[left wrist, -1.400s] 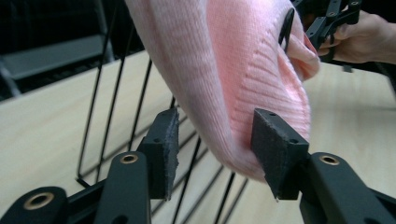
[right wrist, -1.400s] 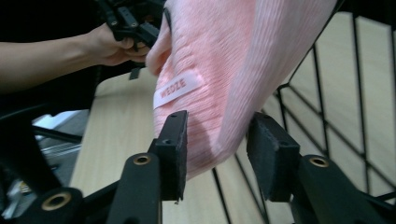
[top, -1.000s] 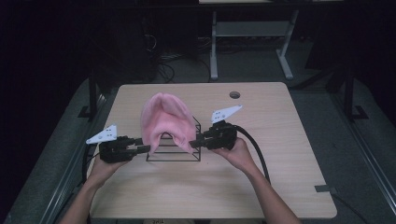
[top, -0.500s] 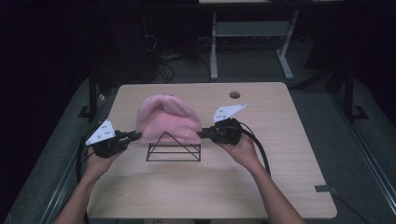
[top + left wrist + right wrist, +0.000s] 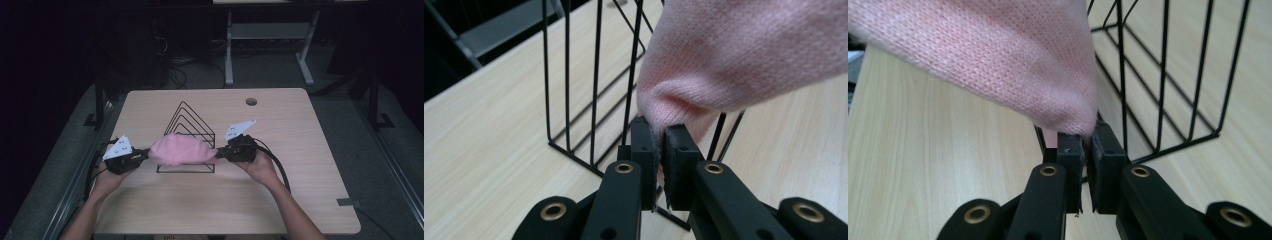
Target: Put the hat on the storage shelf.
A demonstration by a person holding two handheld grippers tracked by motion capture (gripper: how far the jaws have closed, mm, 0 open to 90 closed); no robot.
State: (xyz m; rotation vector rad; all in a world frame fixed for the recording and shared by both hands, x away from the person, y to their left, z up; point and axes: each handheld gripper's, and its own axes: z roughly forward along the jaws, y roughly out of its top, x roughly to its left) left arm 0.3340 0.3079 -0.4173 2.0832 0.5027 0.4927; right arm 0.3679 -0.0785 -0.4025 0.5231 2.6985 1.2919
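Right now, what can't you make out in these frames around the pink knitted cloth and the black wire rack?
- High view: the front wires of the black wire rack are hidden behind the pink knitted cloth.
- High view: the pinch of the left gripper and of the right gripper is too small to read.
- Left gripper view: the cloth's far side is cut off by the top and right edges.
- Right gripper view: the cloth covers the rack's left part.
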